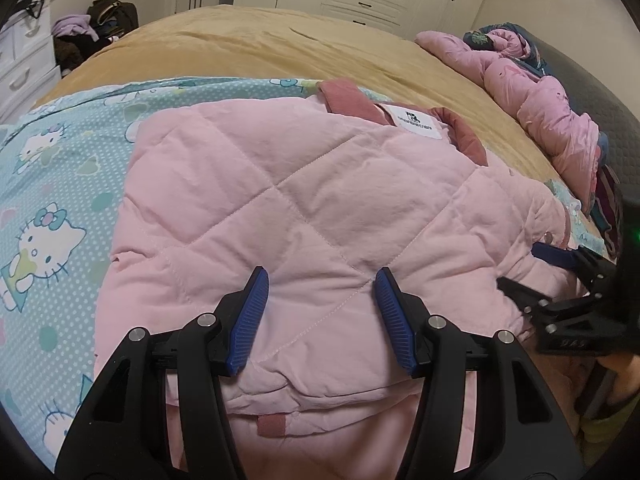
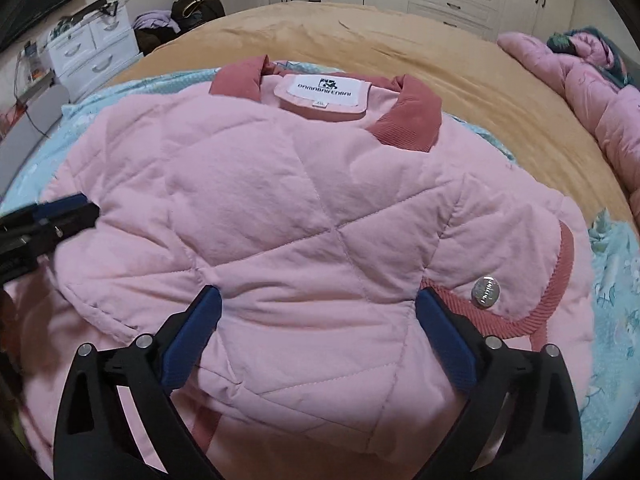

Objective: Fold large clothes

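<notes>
Jacket [image 2: 304, 208] snap [image 2: 485, 291] (right view only)

Bed [image 1: 280, 40] covered by a tan blanket; upon it lay a blue cartoon-print sheet [image 1: 60, 168] bearing the folded pink quilted jacket [image 2: 280, 208], with crumpled pink bedding [image 1: 540, 96] at its far-right edge.
</notes>
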A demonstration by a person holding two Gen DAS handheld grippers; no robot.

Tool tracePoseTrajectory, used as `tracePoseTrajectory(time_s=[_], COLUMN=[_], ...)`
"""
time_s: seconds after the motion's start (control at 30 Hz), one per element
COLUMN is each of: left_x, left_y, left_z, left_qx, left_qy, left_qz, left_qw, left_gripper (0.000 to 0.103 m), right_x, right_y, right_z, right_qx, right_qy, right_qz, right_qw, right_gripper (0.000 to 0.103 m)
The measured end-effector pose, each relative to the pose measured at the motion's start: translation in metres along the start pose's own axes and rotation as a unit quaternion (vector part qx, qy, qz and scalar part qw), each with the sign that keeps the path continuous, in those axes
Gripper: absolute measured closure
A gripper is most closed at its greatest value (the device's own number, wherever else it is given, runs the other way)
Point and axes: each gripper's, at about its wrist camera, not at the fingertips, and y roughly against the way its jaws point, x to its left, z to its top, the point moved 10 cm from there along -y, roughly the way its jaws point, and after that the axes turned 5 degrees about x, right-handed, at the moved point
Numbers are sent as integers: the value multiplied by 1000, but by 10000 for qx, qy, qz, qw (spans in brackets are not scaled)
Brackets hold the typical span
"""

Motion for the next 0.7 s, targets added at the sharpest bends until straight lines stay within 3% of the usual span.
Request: tracePoseTrajectory(time_s=[0.27, 0.43, 0.5, 0.7], left_x=[-1, -3, -5, -10], left_y=[4, 10, 13, 22], left_z=[-1, 1, 2, 4], left_qx=[25, 10, -5, -65], left_qy=[-6, 15, -2, -49], left_qz=[15, -33, -69, -55], left_qw=[10000, 10000, 10000, 10000], left_gripper=[55, 52, 39, 26], right_x=[-1, -6, -8, -14], right_y=[10, 33, 39, 56], right_z=[1, -3, -5, -9], right_qx=[-17, -218, -242, -415], right_qy=[-183, -558, -631, -917], right_qz=[25, 436, 530, 752], right_qw=[9998, 9973, 9963, 9921], right_gripper=[5, 4, 4, 4])
